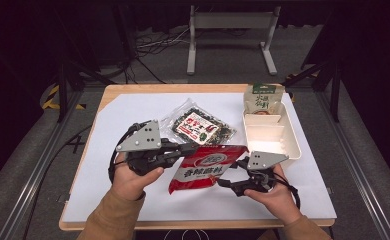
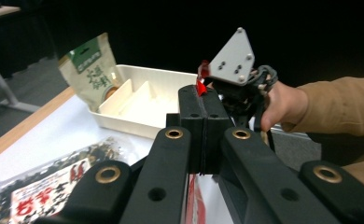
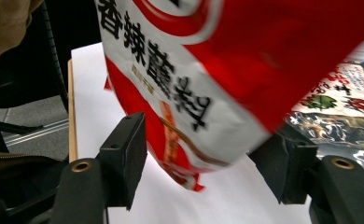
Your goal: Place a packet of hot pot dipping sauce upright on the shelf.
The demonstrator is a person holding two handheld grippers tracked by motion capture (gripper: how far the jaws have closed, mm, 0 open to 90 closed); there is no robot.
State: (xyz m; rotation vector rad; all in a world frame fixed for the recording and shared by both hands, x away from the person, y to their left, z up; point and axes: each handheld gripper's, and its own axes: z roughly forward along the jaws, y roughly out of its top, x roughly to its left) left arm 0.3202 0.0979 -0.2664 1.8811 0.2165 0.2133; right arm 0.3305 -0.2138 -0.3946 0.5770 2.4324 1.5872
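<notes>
Holding the red sauce packet (image 1: 206, 167) mid-frame above the desk (image 1: 133, 200), left gripper (image 1: 193, 149) fingers clenched on its edge; right gripper (image 1: 222, 183) fingers released, packet between. Keep left grip firm, clear right sideways.

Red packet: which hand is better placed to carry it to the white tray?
Left, probably. The left tool is shut on the red packet at its edge. The right tool stands open around its corner, pads clear. The white tray is empty.
</notes>
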